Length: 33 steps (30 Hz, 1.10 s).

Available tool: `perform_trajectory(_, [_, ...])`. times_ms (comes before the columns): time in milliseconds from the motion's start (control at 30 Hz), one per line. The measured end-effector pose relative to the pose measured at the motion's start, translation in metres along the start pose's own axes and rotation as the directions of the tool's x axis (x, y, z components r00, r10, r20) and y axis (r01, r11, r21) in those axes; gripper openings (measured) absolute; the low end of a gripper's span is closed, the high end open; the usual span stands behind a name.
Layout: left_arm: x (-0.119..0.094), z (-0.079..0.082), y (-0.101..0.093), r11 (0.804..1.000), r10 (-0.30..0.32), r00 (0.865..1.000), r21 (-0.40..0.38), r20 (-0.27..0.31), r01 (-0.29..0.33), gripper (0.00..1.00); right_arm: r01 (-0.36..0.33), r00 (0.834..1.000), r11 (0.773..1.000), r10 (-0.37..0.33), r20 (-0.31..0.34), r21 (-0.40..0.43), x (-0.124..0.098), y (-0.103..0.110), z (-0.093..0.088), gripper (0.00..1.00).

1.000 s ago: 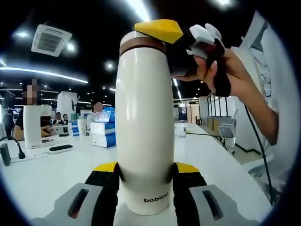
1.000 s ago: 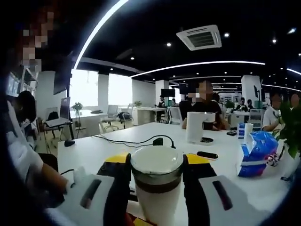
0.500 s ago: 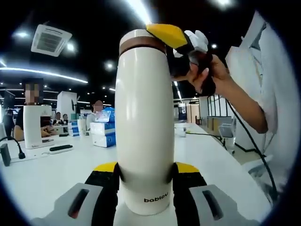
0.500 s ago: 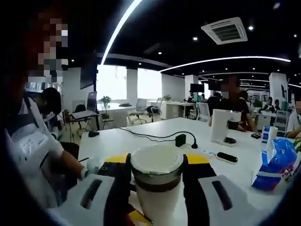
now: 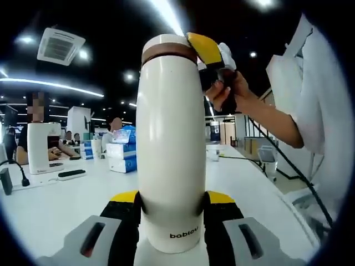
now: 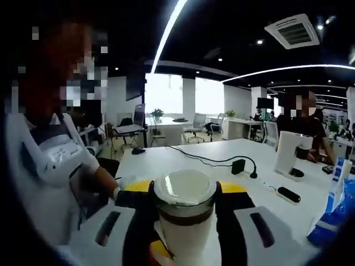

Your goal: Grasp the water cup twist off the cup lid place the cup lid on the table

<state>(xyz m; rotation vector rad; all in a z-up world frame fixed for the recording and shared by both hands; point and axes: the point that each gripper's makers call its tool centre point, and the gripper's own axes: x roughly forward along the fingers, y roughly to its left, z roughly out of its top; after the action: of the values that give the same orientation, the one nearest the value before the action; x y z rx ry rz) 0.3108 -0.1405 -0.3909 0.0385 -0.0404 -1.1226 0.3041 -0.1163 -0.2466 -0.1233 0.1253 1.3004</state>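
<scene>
A white table (image 5: 50,205) stretches through an open-plan office under ceiling light strips. Nearest in the left gripper view, the left gripper (image 5: 171,213) has its black, yellow-tipped jaws pressed against both sides of the base of the water cup (image 5: 170,149), a tall cream cup standing upright with a brown band just under its top. Up at that band, the right gripper (image 5: 208,52) reaches in from the right, held in a person's hand (image 5: 228,91), its yellow tip touching the cup lid (image 5: 166,43). In the right gripper view the right gripper's (image 6: 184,202) jaws sit closed against either side of the lid, seen from above as a pale round top. Farther along the table lie a black cable with a plug (image 6: 239,165), a white appliance (image 5: 40,147) and blue-and-white boxes (image 5: 123,151). Seated people are at the far end.
</scene>
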Motion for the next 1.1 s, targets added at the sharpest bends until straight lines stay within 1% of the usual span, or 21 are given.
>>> perform_trajectory(67, [0.000, 0.000, 0.000, 1.000, 0.000, 1.000, -0.001, 0.000, 0.000, 0.46, -0.051, 0.999, 0.998, 0.051, 0.003, -0.021, 0.001, 0.001, 0.000, 0.45])
perform_trajectory(133, [0.000, 0.000, 0.000, 1.000, 0.000, 1.000, 0.000, 0.000, 0.000, 0.46, -0.090, 0.996, 0.996, 0.091, 0.015, -0.020, 0.002, 0.003, 0.000, 0.45])
perform_trajectory(200, [0.000, 0.000, 0.000, 1.000, 0.000, 1.000, 0.001, 0.000, 0.000, 0.46, -0.117, 0.993, 0.993, 0.117, 0.020, -0.018, 0.001, 0.003, 0.000, 0.45])
perform_trajectory(233, [0.000, 0.000, 0.000, 1.000, 0.000, 1.000, 0.001, -0.001, 0.000, 0.46, -0.130, 0.991, 0.991, 0.130, 0.024, -0.030, 0.001, 0.003, 0.000, 0.45])
perform_trajectory(333, [0.000, 0.000, 0.000, 1.000, 0.001, 1.000, -0.001, 0.000, -0.001, 0.46, -0.150, 0.988, 0.988, 0.152, 0.037, -0.031, 0.004, 0.005, 0.000, 0.45])
perform_trajectory(433, [0.000, 0.000, 0.000, 1.000, 0.001, 1.000, -0.002, 0.000, -0.001, 0.46, -0.151, 0.987, 0.988, 0.152, 0.048, -0.029, 0.003, 0.007, 0.000, 0.46])
perform_trajectory(500, [0.000, 0.000, 0.001, 1.000, 0.001, 1.000, -0.006, 0.002, -0.001, 0.46, -0.136, 0.989, 0.990, 0.137, 0.051, -0.024, 0.003, 0.007, 0.000, 0.46])
perform_trajectory(633, [0.000, 0.000, 0.001, 1.000, 0.001, 1.000, -0.004, 0.003, -0.001, 0.46, -0.110, 0.993, 0.994, 0.110, 0.036, -0.011, 0.002, 0.007, -0.001, 0.46])
perform_trajectory(733, [0.000, 0.000, 0.002, 1.000, 0.001, 1.000, -0.004, 0.003, -0.001, 0.46, -0.098, 0.995, 0.995, 0.098, 0.037, 0.009, 0.002, 0.009, 0.000, 0.49])
perform_trajectory(800, [-0.001, 0.000, 0.002, 1.000, 0.001, 1.000, -0.003, 0.004, -0.001, 0.46, -0.073, 0.997, 0.997, 0.073, 0.038, 0.016, -0.001, 0.008, 0.003, 0.54])
perform_trajectory(867, [-0.001, -0.001, 0.002, 1.000, 0.001, 1.000, -0.003, 0.004, -0.001, 0.46, -0.016, 0.999, 0.999, 0.014, 0.049, 0.034, -0.004, 0.004, 0.009, 0.61])
perform_trajectory(933, [-0.001, -0.001, 0.002, 1.000, 0.001, 1.000, -0.003, 0.005, -0.001, 0.46, 0.042, 0.997, 0.998, -0.044, 0.061, 0.036, -0.010, 0.005, 0.015, 0.65])
perform_trajectory(1033, [-0.001, -0.001, 0.003, 1.000, 0.001, 1.000, -0.002, 0.007, -0.001, 0.46, 0.172, 0.984, 0.985, -0.172, 0.055, 0.003, -0.025, 0.003, 0.021, 0.68])
perform_trajectory(1067, [-0.001, -0.001, 0.003, 1.000, 0.002, 1.000, 0.000, 0.007, -0.002, 0.46, 0.212, 0.976, 0.977, -0.212, 0.054, -0.003, -0.030, 0.005, 0.022, 0.69])
perform_trajectory(1100, [-0.001, -0.001, 0.003, 1.000, 0.002, 1.000, 0.000, 0.007, -0.002, 0.46, 0.261, 0.964, 0.965, -0.261, 0.061, 0.002, -0.034, 0.006, 0.025, 0.71])
